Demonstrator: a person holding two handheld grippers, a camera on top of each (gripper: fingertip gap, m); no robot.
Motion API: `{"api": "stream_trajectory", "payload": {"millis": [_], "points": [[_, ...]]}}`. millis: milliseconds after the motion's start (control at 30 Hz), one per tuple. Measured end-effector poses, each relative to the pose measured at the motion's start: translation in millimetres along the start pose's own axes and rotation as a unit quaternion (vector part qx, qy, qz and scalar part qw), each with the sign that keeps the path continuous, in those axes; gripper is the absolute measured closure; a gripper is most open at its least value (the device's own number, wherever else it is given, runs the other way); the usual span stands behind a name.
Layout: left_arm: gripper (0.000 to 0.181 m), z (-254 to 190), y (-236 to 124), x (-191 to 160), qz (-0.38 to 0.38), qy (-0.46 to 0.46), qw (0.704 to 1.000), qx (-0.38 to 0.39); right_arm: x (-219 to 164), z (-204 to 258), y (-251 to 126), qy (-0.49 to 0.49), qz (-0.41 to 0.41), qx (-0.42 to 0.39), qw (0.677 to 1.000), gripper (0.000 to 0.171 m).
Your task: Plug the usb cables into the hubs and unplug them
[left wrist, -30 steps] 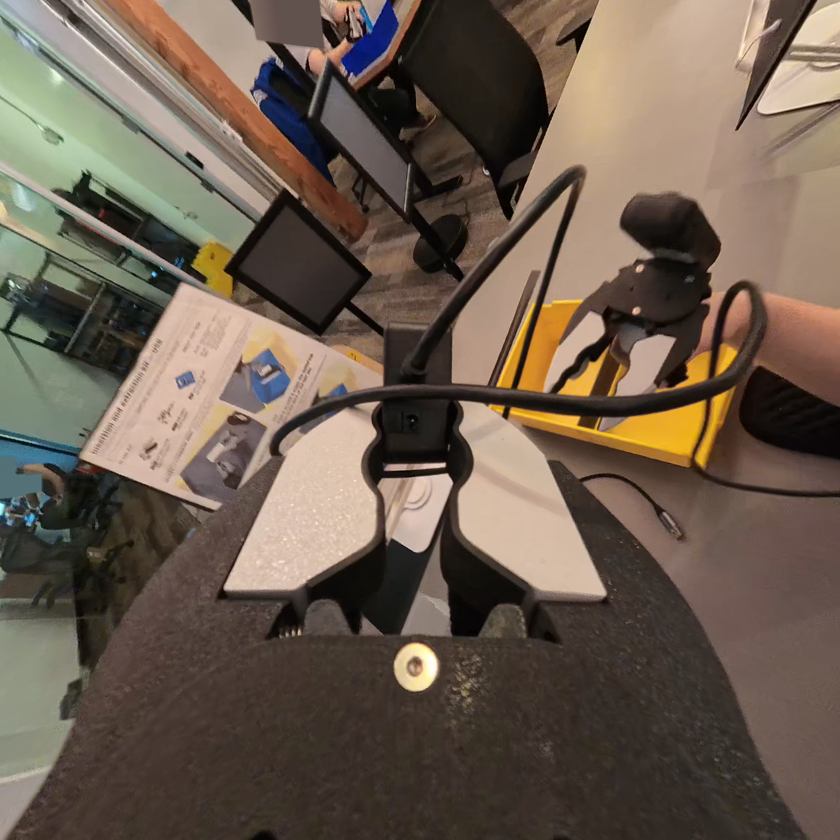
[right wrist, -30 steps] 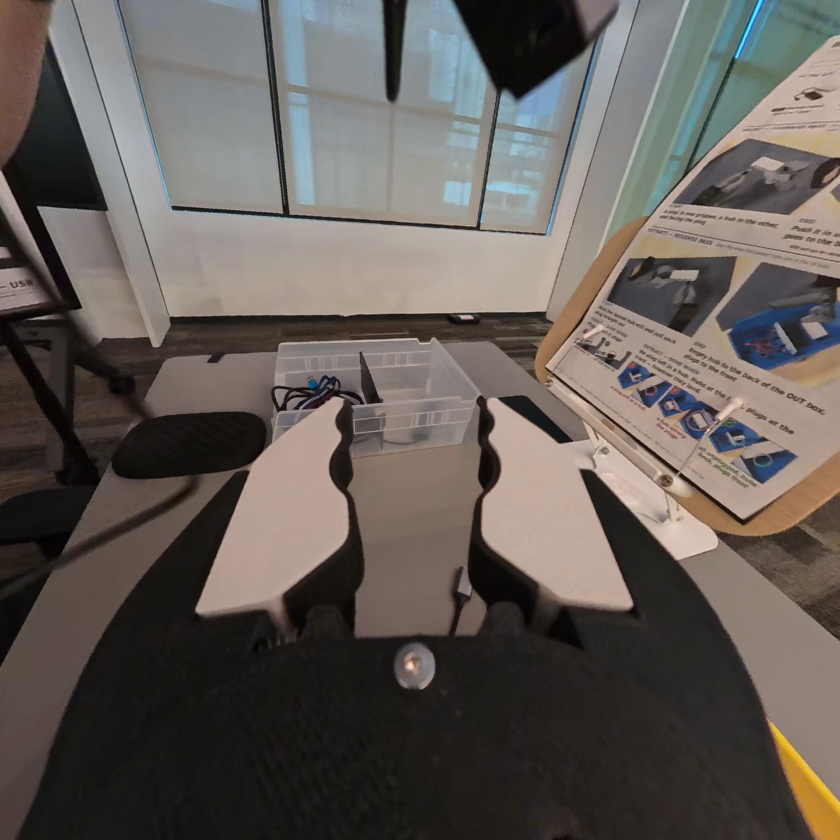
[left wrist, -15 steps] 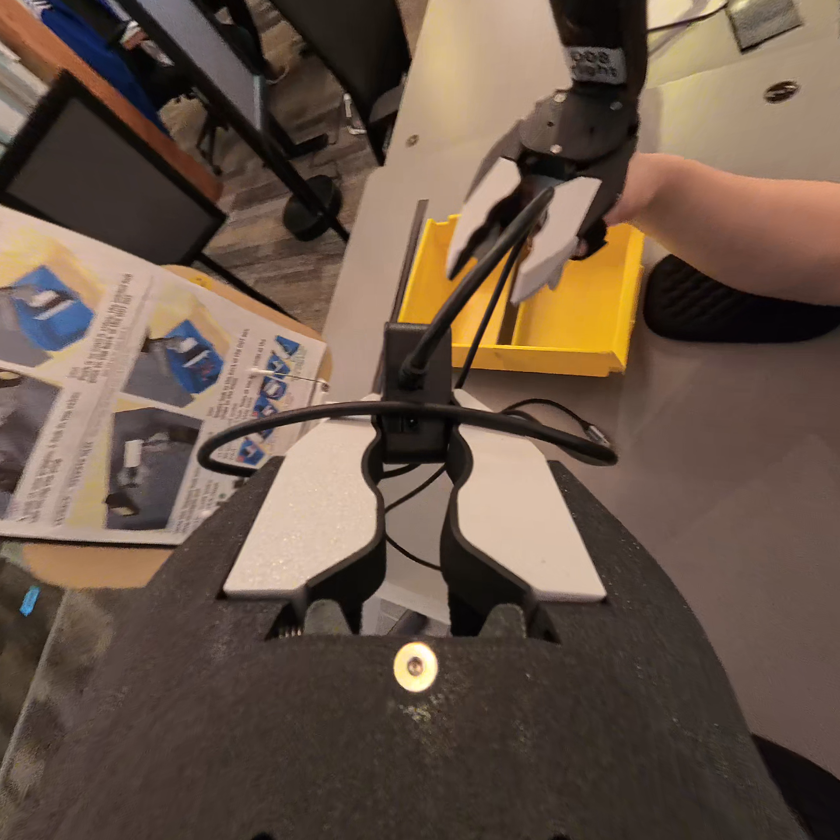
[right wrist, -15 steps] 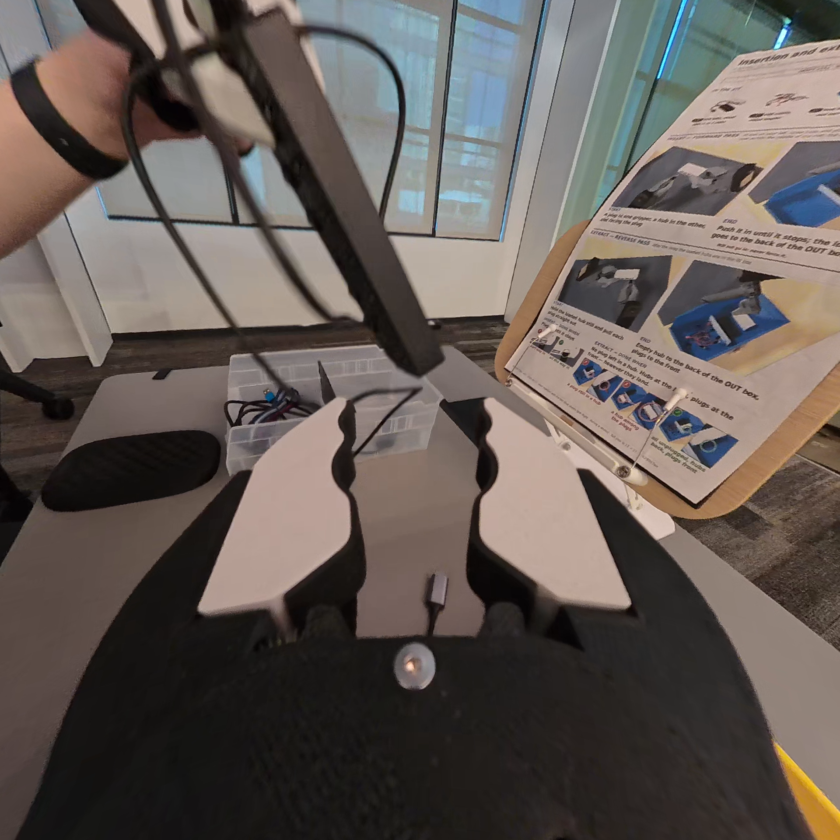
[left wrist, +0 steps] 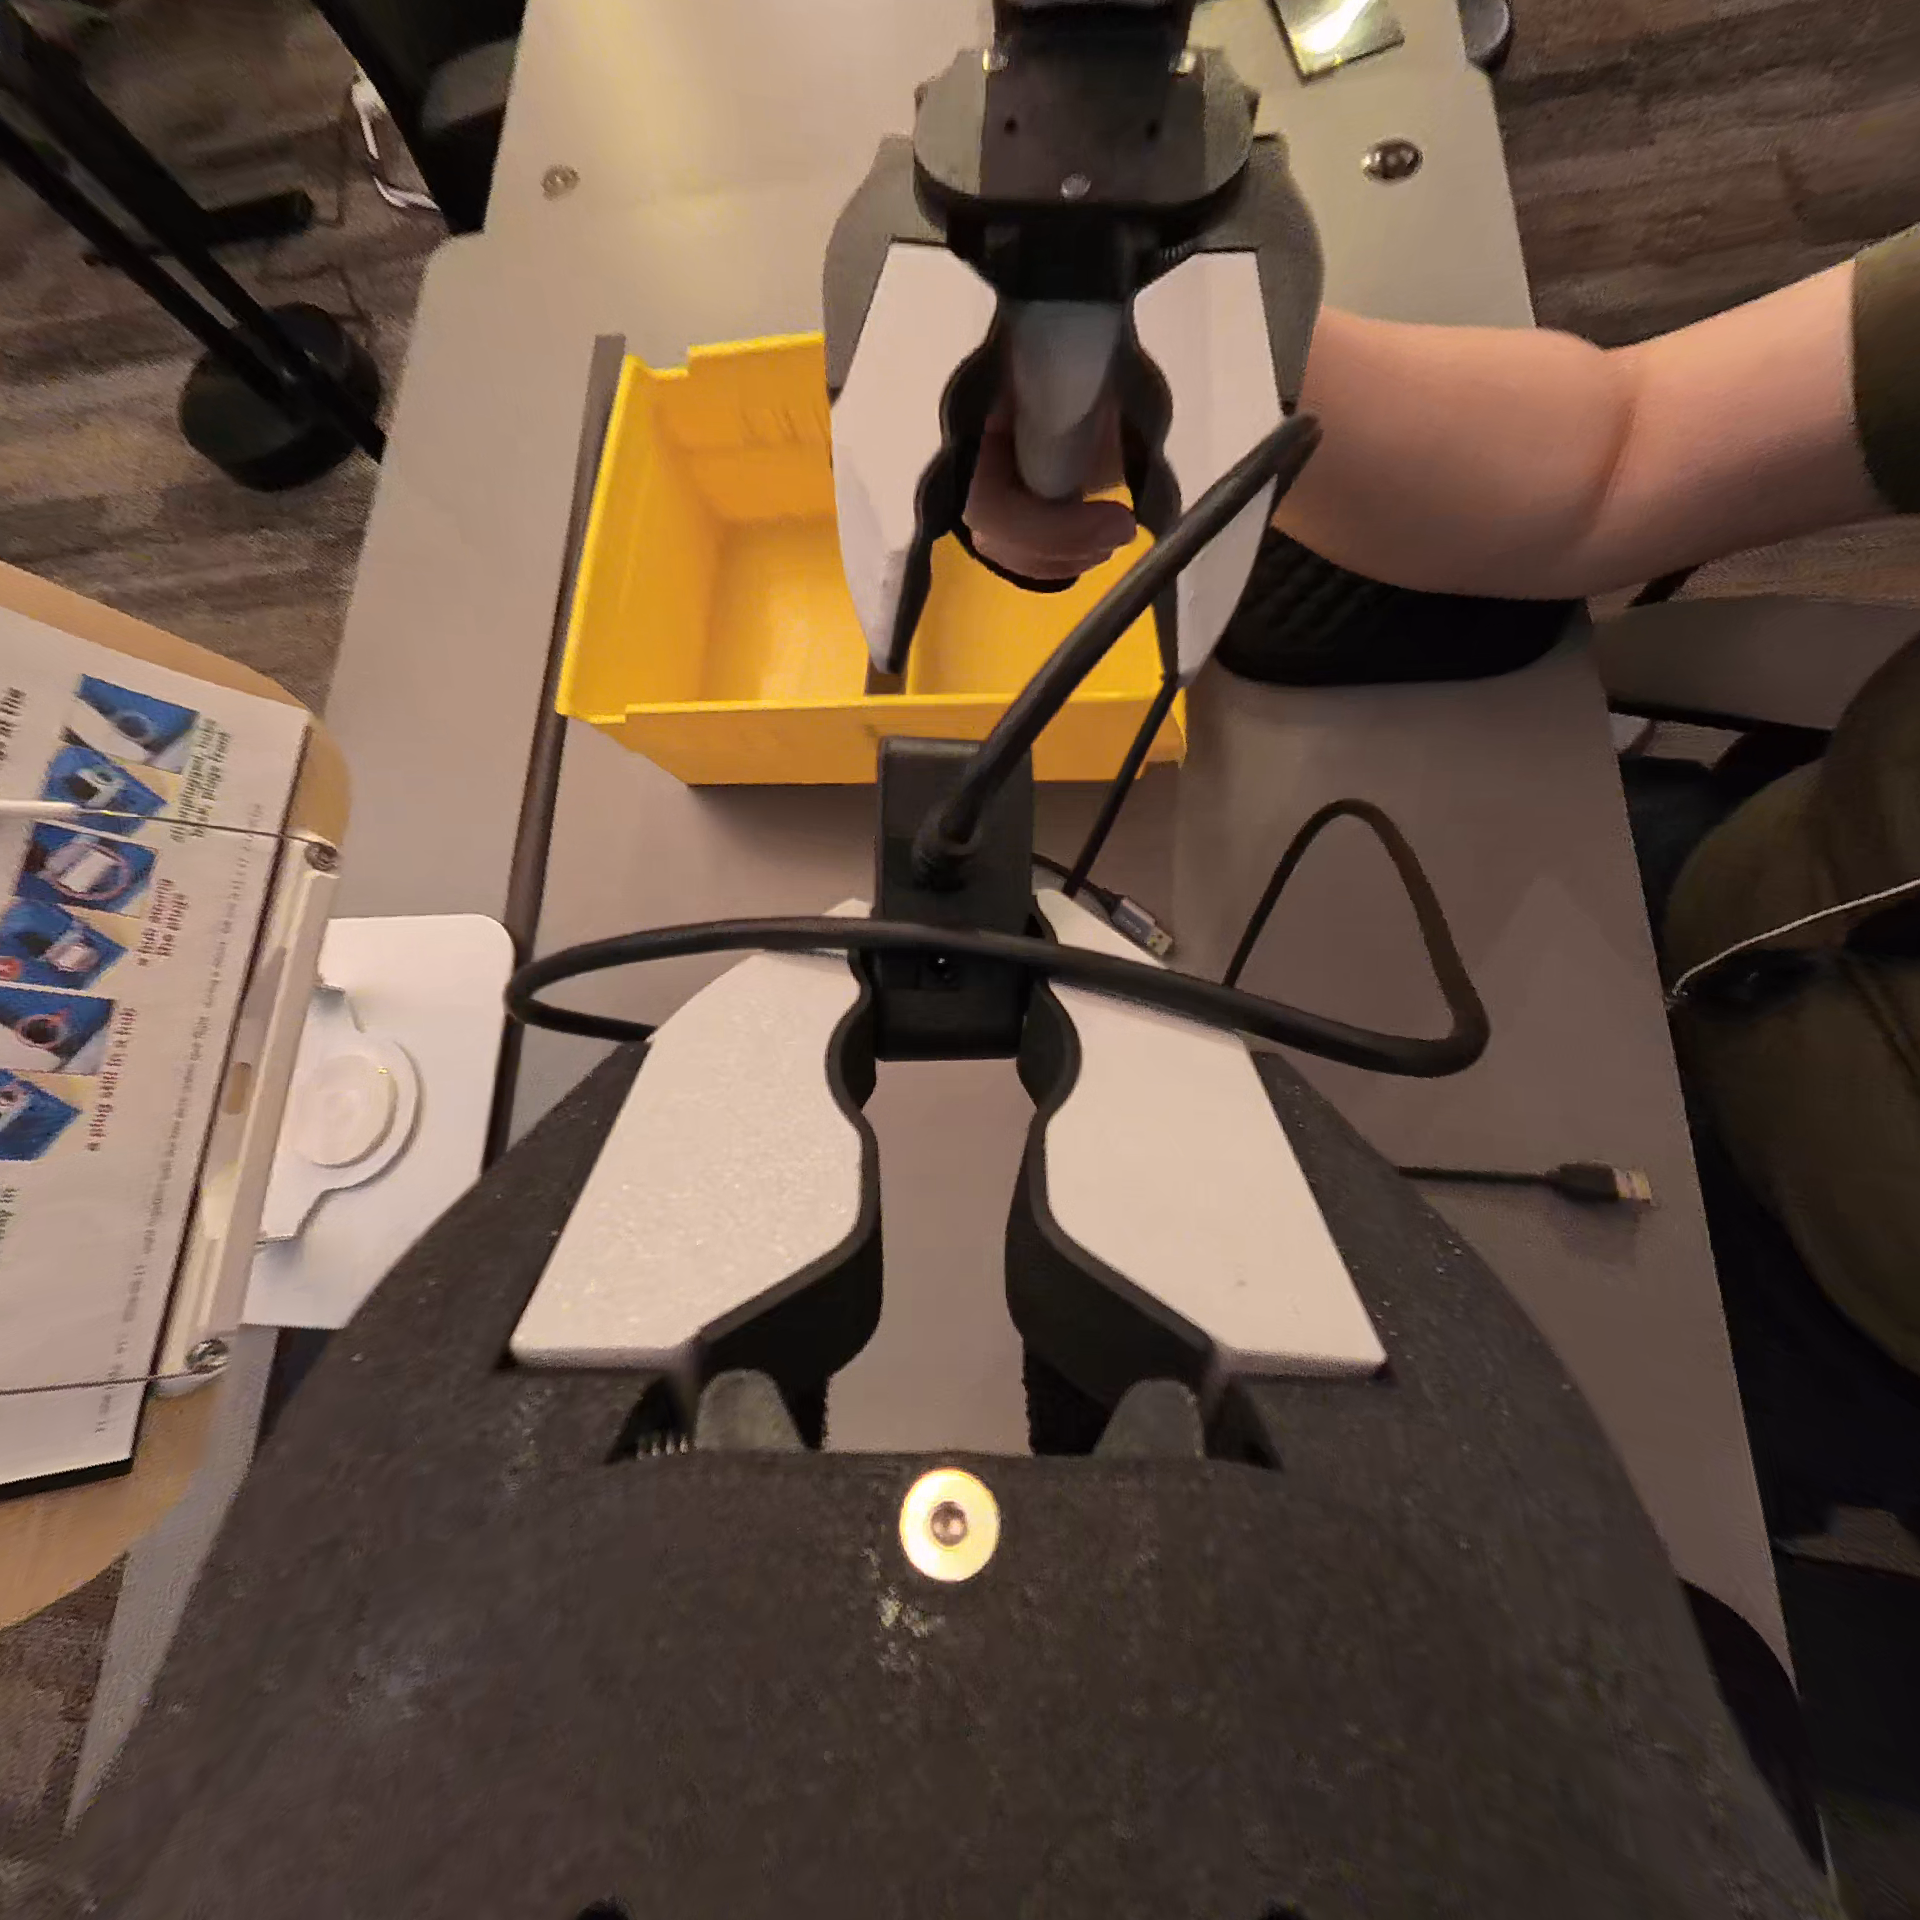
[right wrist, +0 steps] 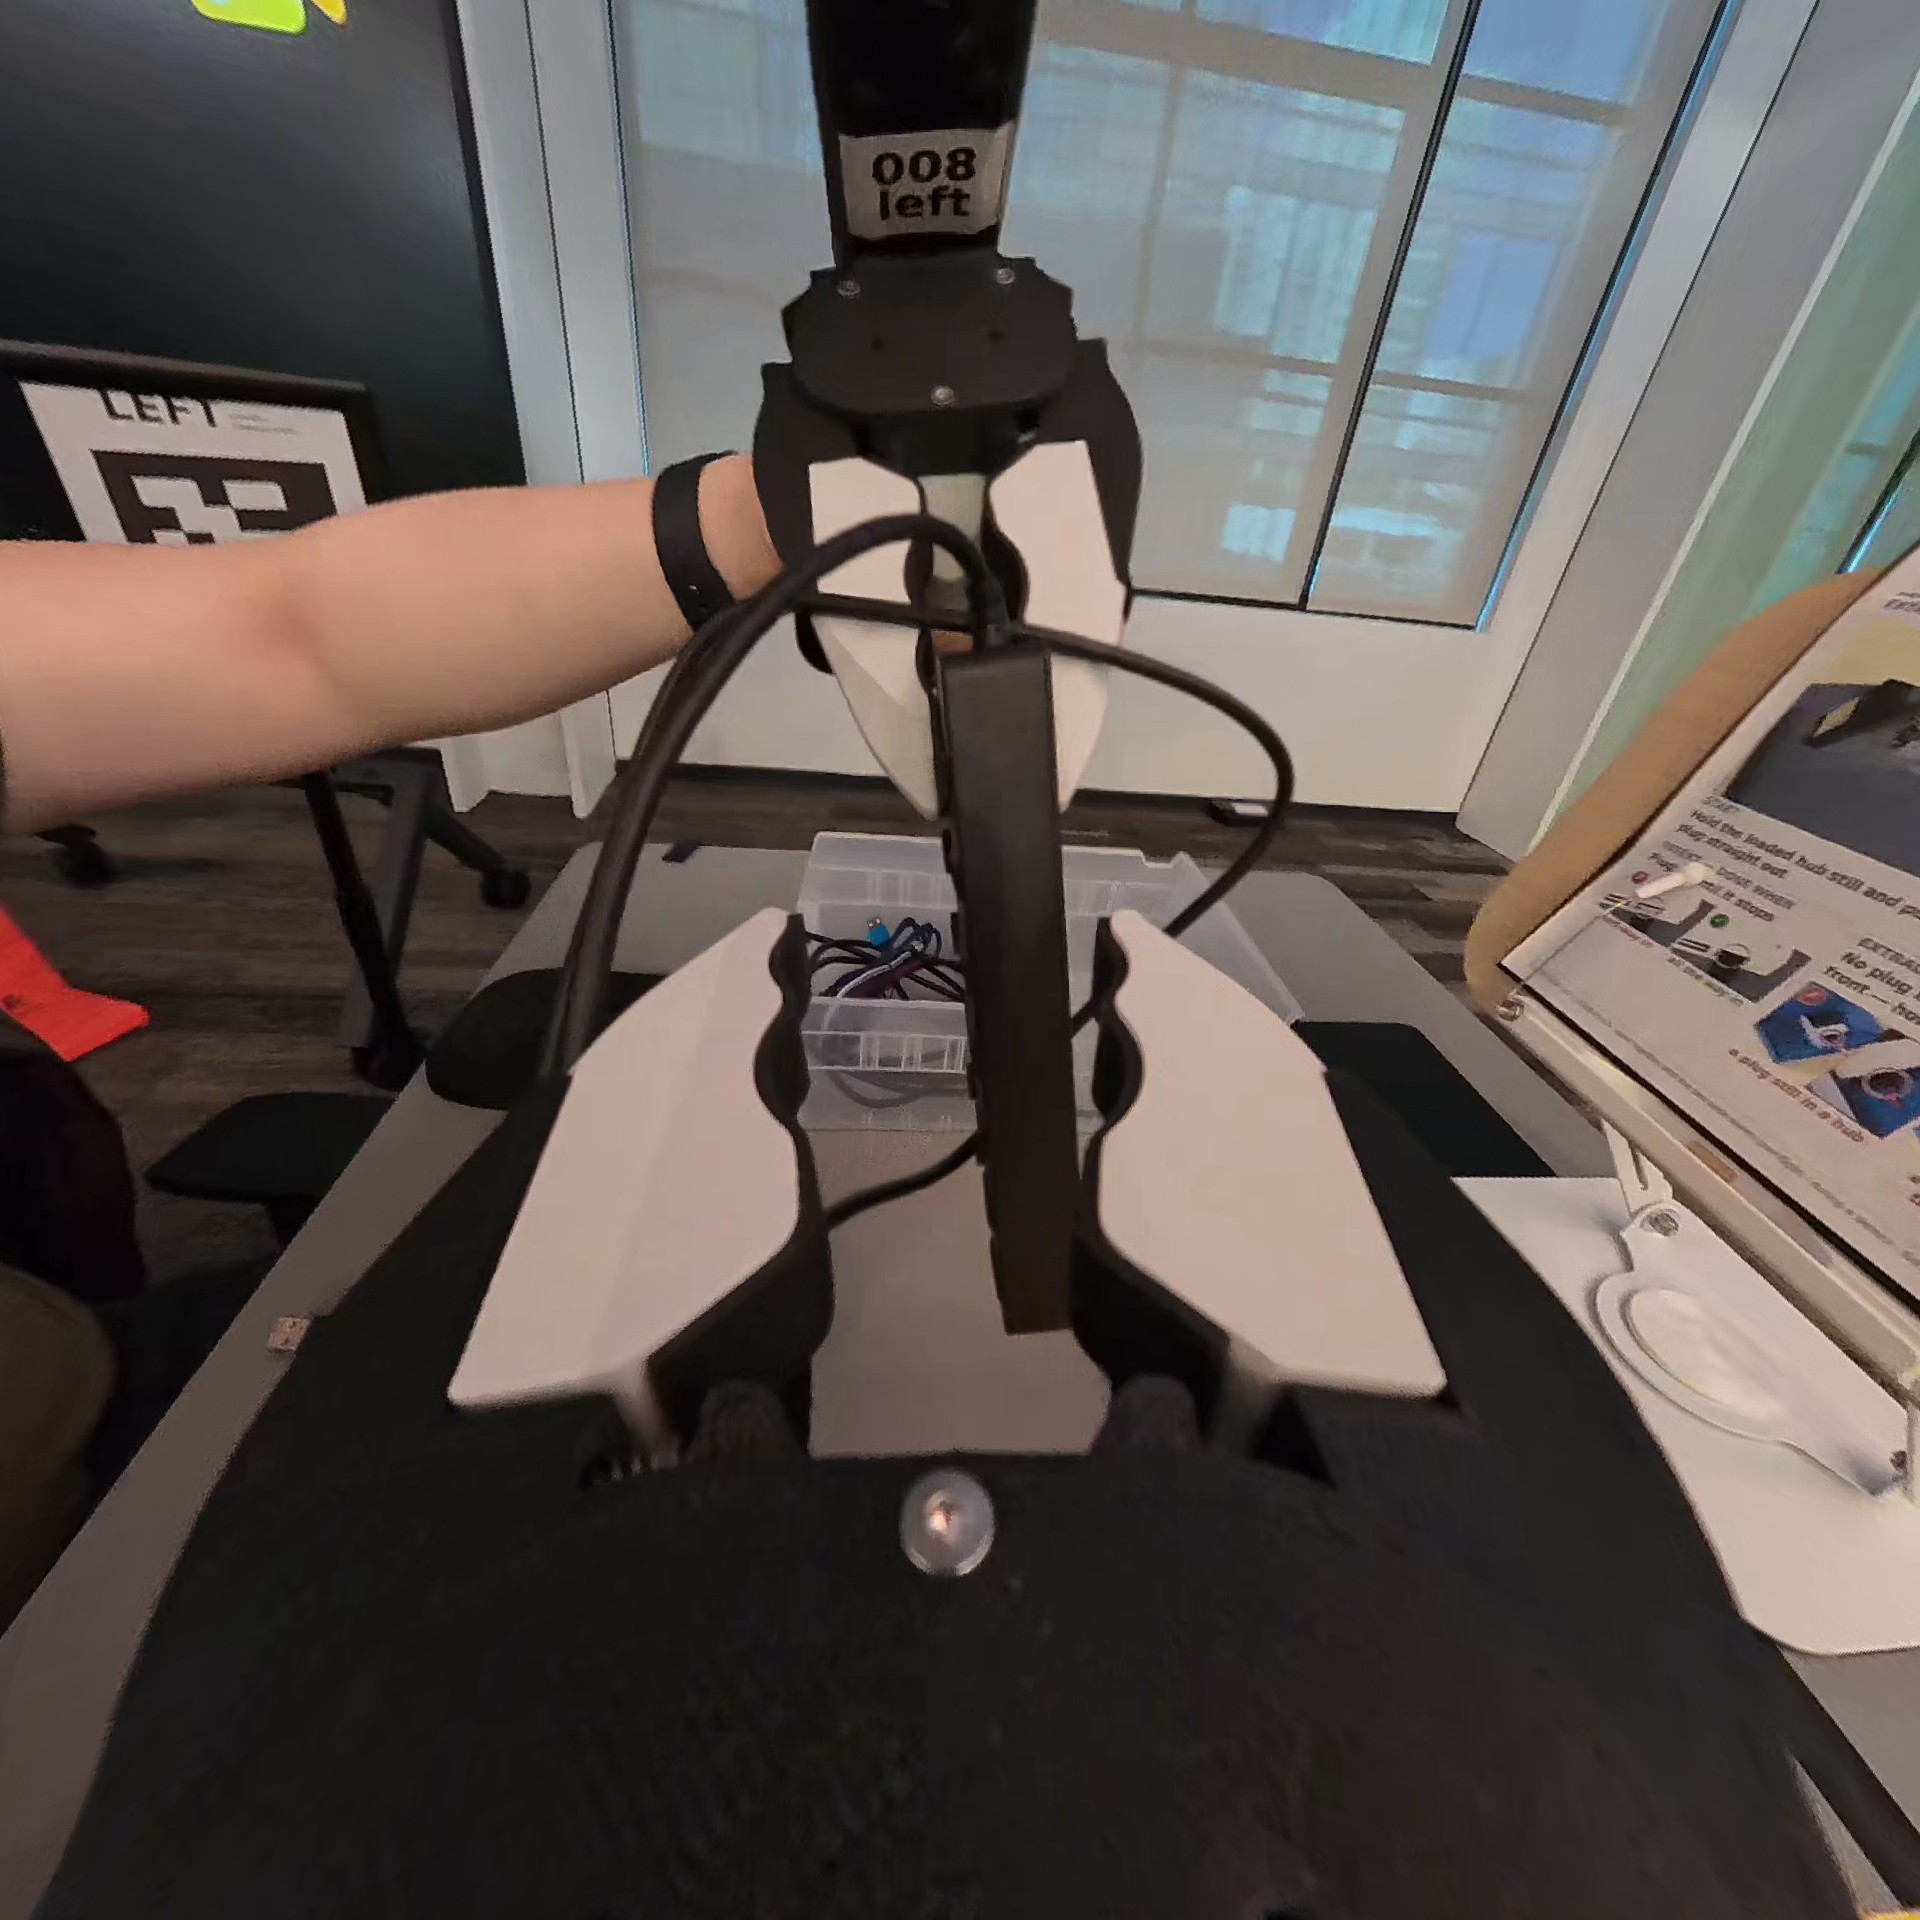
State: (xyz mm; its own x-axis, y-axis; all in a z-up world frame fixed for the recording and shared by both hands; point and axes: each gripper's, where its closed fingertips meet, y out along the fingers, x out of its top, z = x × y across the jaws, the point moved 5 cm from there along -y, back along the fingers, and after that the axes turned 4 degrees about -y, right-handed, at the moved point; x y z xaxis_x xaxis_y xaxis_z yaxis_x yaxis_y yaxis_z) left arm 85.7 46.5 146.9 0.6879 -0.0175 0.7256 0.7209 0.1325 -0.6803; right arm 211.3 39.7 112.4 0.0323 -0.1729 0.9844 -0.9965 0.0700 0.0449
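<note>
The left tongs (left wrist: 948, 1023) clamped the black hub (right wrist: 1006, 987) above the bench (left wrist: 1351, 1226), its long axis pointing between the spread, empty right tongs (right wrist: 948, 1101) (plugs lay below).

Daylight is being let in through tall windows (right wrist: 1299, 312) above a white wall. The grey table (left wrist: 727, 125) is being flanked by dark patterned carpet (left wrist: 125, 436) and chair bases.
</note>
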Motion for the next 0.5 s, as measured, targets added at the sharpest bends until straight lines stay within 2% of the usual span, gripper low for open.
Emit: {"api": "stream_trajectory", "payload": {"millis": [167,300,367,500], "points": [[0.159,0.9,22.2,-9.5,0.041,0.010,0.999,-0.027,-11.6,3.7,16.2,-0.004,0.036,0.000,0.999,0.117],[0.159,-1.4,38.0,-8.3,0.055,0.016,0.997,-0.050,-29.2,-2.3,29.8,-0.004,0.089,-0.032,0.996,0.117],[0.159,-1.3,43.0,-7.2,0.052,0.018,0.997,-0.054,-36.5,-2.3,32.9,-0.011,0.117,-0.032,0.993,0.144],[0.156,9.1,49.7,-19.6,0.065,-0.023,0.997,-0.043,-49.2,-8.6,34.7,0.008,0.184,-0.054,0.981,0.145]]}}
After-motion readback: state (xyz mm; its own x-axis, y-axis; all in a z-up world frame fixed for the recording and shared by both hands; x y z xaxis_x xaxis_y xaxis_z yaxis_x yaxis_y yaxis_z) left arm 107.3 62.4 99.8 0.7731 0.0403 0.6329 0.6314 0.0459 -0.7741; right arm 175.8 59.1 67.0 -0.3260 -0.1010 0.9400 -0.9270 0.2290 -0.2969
